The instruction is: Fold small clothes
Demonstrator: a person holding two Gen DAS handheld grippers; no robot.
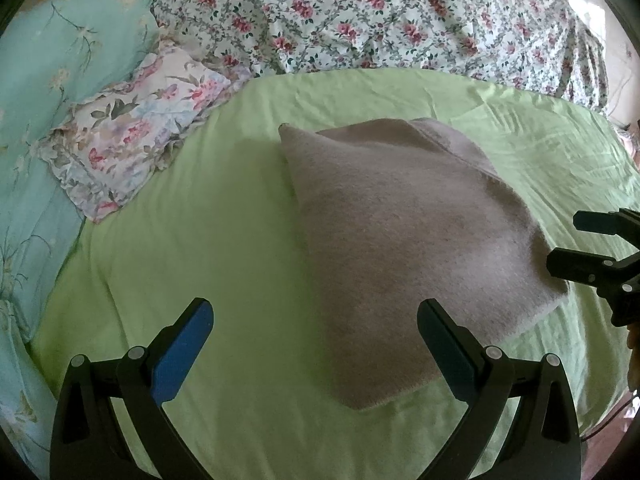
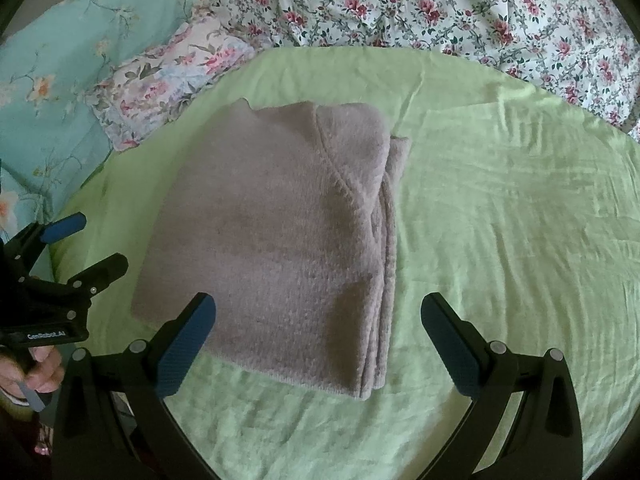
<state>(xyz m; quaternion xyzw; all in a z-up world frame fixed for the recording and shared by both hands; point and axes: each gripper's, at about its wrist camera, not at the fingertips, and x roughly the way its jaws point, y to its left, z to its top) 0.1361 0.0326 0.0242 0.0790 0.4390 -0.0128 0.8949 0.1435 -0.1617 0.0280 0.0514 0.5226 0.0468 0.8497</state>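
Note:
A mauve knitted garment (image 1: pixel 404 236) lies folded in a flat stack on the green sheet (image 1: pixel 208 216); in the right wrist view (image 2: pixel 276 240) its layered edges show along its right side. My left gripper (image 1: pixel 316 340) is open and empty, above the stack's near left edge. My right gripper (image 2: pixel 318 340) is open and empty, above the stack's near right corner. Each gripper shows in the other's view, the right one at the stack's right edge (image 1: pixel 568 244), the left one at its left edge (image 2: pixel 96 244), both open.
A floral pillow (image 1: pixel 132 136) and a turquoise quilt (image 1: pixel 48 80) lie at the left. A rose-patterned bedspread (image 1: pixel 380 12) is bunched along the far side. The person's hand (image 2: pixel 36 368) holds the left gripper's handle.

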